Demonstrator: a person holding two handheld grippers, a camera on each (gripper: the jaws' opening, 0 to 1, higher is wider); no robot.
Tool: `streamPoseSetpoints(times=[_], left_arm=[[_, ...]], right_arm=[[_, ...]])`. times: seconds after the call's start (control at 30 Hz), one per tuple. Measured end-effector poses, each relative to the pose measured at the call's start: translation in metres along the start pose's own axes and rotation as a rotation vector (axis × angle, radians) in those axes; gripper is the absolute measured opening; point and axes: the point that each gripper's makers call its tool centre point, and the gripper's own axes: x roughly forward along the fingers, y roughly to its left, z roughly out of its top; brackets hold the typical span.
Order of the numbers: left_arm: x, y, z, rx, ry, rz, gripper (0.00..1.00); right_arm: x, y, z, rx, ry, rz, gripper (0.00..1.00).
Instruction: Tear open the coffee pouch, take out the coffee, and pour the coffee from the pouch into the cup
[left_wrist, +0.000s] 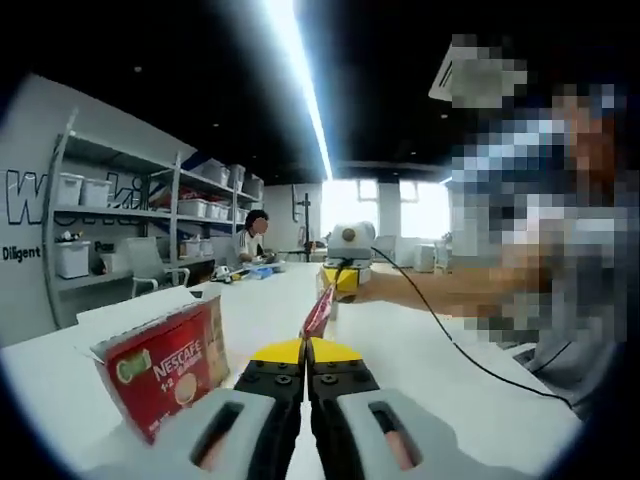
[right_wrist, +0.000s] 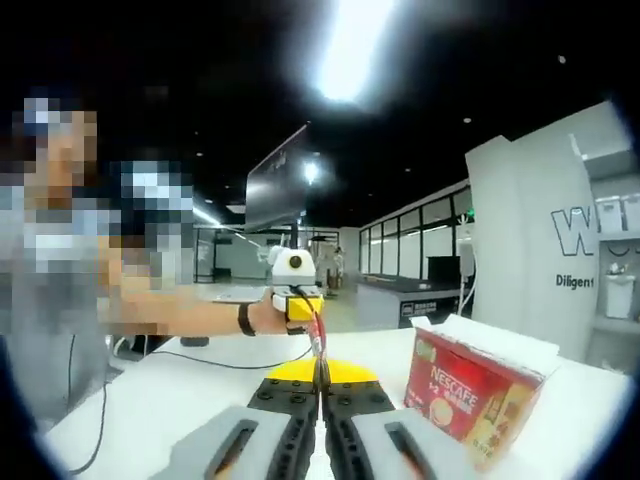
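Above the white bench (left_wrist: 420, 350), I hold the coffee pouch (left_wrist: 319, 312) stretched between both tools: left tool (left_wrist: 304, 352) and right tool (right_wrist: 321, 372) are each clamped on one end. Nescafe box (left_wrist: 168, 368) stands open nearby. Tearing seems just starting; pouring remains.

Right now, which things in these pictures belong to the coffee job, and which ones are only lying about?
For the job:
- coffee pouch, pinched at both ends
- left gripper
- right gripper
- Nescafe box, open

Just lying about:
- black cable on the white table
- shelves with bins
- chair
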Motion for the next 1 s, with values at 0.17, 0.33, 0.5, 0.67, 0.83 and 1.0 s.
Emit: streamPoseSetpoints(times=[0.17,0.33,0.5,0.67,0.83,1.0], left_arm=[[-0.004,-0.027,0.000,0.014,0.007,0.005,0.03],[-0.009,-0.048,0.006,0.015,-0.005,0.013,0.03],[-0.014,-0.062,0.015,0.012,-0.006,0.021,0.03],[-0.021,-0.081,0.019,-0.002,-0.010,0.032,0.03],[-0.029,-0.106,0.019,-0.012,-0.011,0.038,0.03],[-0.037,-0.134,0.017,-0.019,-0.018,0.038,0.03]], right_arm=[[-0.003,0.022,0.003,-0.010,0.010,0.006,0.01],[-0.006,0.047,0.010,-0.024,0.009,0.011,0.01],[-0.009,0.068,0.021,-0.031,0.009,0.014,0.01],[-0.008,0.089,0.025,-0.016,0.004,0.022,0.01],[-0.011,0.116,0.026,-0.020,-0.005,0.028,0.01],[-0.012,0.145,0.028,-0.037,-0.015,0.018,0.01]])
